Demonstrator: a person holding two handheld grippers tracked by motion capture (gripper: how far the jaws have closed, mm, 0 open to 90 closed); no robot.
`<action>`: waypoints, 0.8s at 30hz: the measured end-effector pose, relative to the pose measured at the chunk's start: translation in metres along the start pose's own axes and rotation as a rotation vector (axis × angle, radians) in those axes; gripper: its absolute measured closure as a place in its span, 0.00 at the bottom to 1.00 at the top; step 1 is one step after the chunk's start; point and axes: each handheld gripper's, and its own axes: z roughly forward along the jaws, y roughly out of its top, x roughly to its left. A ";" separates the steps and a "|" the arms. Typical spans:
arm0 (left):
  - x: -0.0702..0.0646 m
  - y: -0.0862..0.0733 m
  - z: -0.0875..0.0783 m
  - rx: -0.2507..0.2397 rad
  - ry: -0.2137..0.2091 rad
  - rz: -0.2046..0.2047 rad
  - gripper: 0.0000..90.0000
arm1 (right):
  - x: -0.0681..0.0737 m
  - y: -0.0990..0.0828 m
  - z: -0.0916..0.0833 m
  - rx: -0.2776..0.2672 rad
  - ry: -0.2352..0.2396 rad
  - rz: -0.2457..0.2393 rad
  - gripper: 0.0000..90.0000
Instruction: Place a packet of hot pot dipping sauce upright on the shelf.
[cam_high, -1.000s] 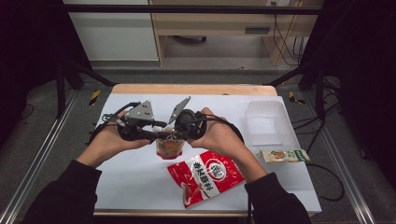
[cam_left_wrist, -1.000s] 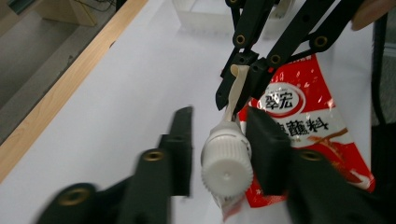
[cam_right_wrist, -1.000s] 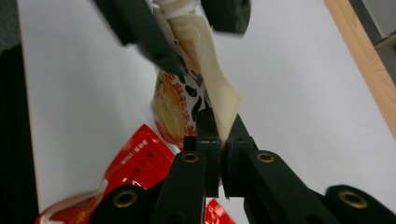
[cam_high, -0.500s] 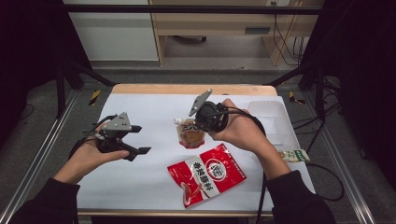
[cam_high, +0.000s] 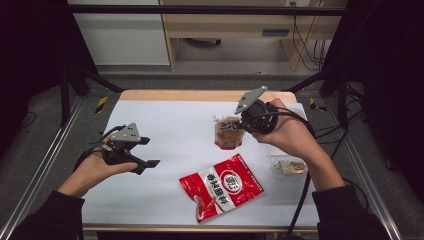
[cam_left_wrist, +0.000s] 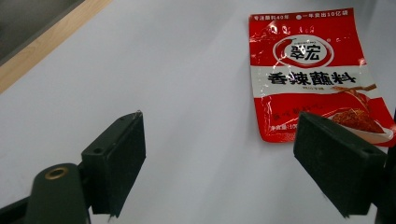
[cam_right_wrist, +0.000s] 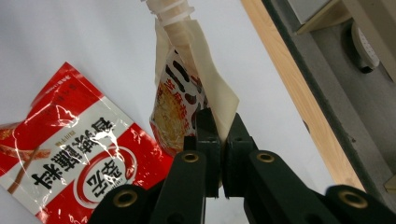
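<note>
Now the right gripper (cam_high: 243, 125) was pinching the small beige spouted sauce pouch with brown print (cam_high: 228, 133). In the right gripper view its two black jaws were pressed together on the pouch's (cam_right_wrist: 182, 100) flat side edge, and the pouch stood out beyond the jaws with its white ribbed spout (cam_right_wrist: 167, 8) at the far end. In the high view the pouch hung just below and to the left of this gripper, above the white table sheet (cam_high: 175, 125), near the far middle of the table. Whether its lower end touched the sheet, I cannot tell.

The left gripper (cam_high: 142, 152) was well apart from the pouch, at the left side of the table. Its jaws had just been opening and now stood wide apart, with nothing between them. In the left gripper view only the bare white sheet (cam_left_wrist: 187, 93) lay between the two black pads (cam_left_wrist: 119, 161).

The flat red and white seasoning packet with Chinese print (cam_high: 221, 186) lay on the sheet near the front edge, between the two hands and below the hanging pouch. In the left gripper view this packet (cam_left_wrist: 308, 70) lay beyond the jaw on the right side, not touched by it. A small clear wrapper with an orange label (cam_high: 291, 166) lay on the sheet just beside the right forearm (cam_high: 320, 170).
</note>
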 end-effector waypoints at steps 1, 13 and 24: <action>0.000 0.001 0.001 -0.001 -0.003 -0.002 0.18 | -0.002 -0.003 -0.003 -0.003 -0.005 0.006 0.98; 0.005 0.005 0.013 0.004 -0.020 -0.018 0.18 | -0.026 -0.039 -0.031 0.002 -0.067 0.069 0.98; 0.007 0.006 0.013 -0.002 -0.008 -0.026 0.16 | -0.042 -0.063 -0.047 0.008 -0.096 0.096 0.98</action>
